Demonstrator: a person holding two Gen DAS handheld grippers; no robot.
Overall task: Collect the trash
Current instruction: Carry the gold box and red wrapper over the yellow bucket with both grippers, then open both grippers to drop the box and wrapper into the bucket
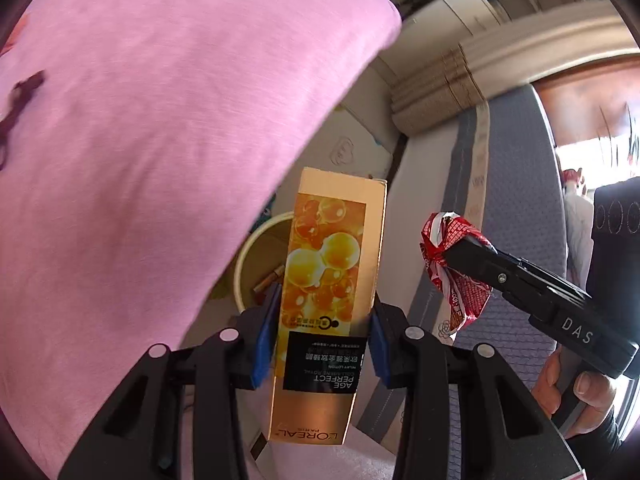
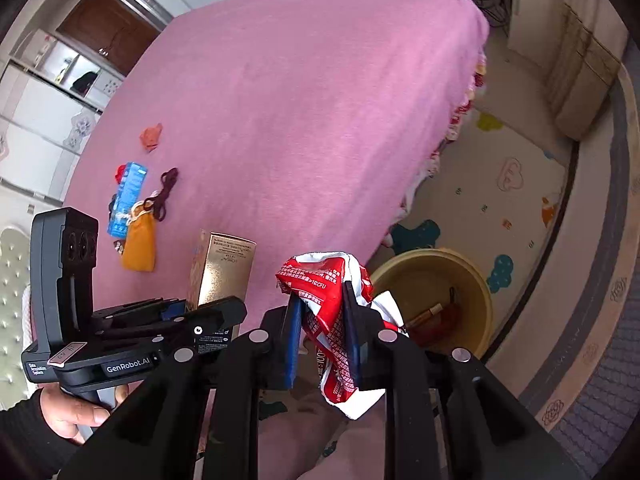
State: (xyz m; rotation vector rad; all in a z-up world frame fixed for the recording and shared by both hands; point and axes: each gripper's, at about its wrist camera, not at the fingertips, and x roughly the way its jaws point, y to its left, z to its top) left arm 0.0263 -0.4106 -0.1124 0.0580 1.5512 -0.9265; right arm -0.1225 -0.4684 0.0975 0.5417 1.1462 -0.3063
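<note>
My left gripper [image 1: 322,312] is shut on a gold L'Oreal carton [image 1: 328,280], held upright beside the pink bed; the carton also shows in the right wrist view [image 2: 224,276]. My right gripper [image 2: 322,312] is shut on a crumpled red and white wrapper [image 2: 332,280], which also shows in the left wrist view [image 1: 440,248]. A yellow bin [image 2: 476,280] stands on the floor below and right of the wrapper, with a few items inside. It is partly hidden behind the carton in the left wrist view [image 1: 256,248].
The pink bed [image 2: 300,100] fills the middle. On it lie a blue box [image 2: 128,196], an orange pouch [image 2: 138,244], a dark cord [image 2: 166,188] and an orange scrap [image 2: 151,136]. A patterned play mat [image 2: 512,184] covers the floor by the bin.
</note>
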